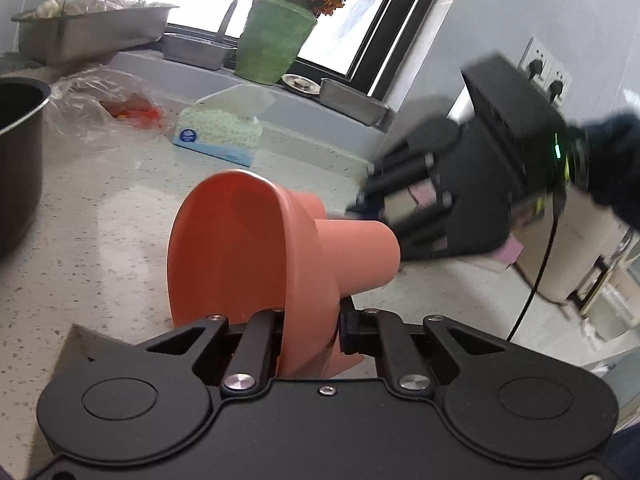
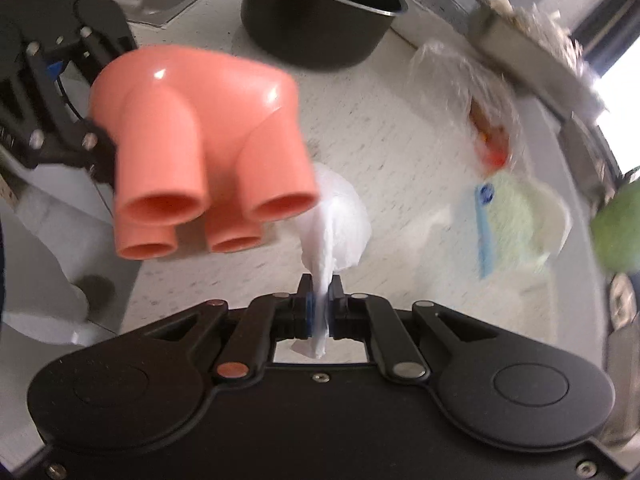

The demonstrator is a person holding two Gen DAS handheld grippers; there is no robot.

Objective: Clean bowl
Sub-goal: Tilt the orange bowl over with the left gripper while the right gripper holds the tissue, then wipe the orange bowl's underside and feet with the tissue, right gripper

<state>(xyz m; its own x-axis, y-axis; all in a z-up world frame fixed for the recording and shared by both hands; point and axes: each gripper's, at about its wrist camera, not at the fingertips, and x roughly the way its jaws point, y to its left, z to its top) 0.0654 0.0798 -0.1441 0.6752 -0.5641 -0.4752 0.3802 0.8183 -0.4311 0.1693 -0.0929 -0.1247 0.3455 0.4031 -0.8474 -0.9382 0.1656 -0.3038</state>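
Note:
My left gripper (image 1: 310,320) is shut on the rim of a salmon-pink plastic bowl (image 1: 240,248) with tubular legs, held on its side above the speckled counter. In the right wrist view the bowl (image 2: 200,140) shows its underside with several hollow legs, and the left gripper (image 2: 92,148) holds it from the left. My right gripper (image 2: 321,300) is shut on a crumpled white tissue (image 2: 336,216), which hangs just right of the bowl's legs. In the left wrist view the right gripper (image 1: 360,196) is blurred, just beyond the bowl's leg.
A dark pot (image 2: 320,12) stands at the counter's far side. A tissue pack (image 1: 218,132), a plastic bag with orange bits (image 1: 108,112), a green flower pot (image 1: 272,40) and steel trays (image 1: 92,32) lie by the window. Wall sockets (image 1: 548,72) are at right.

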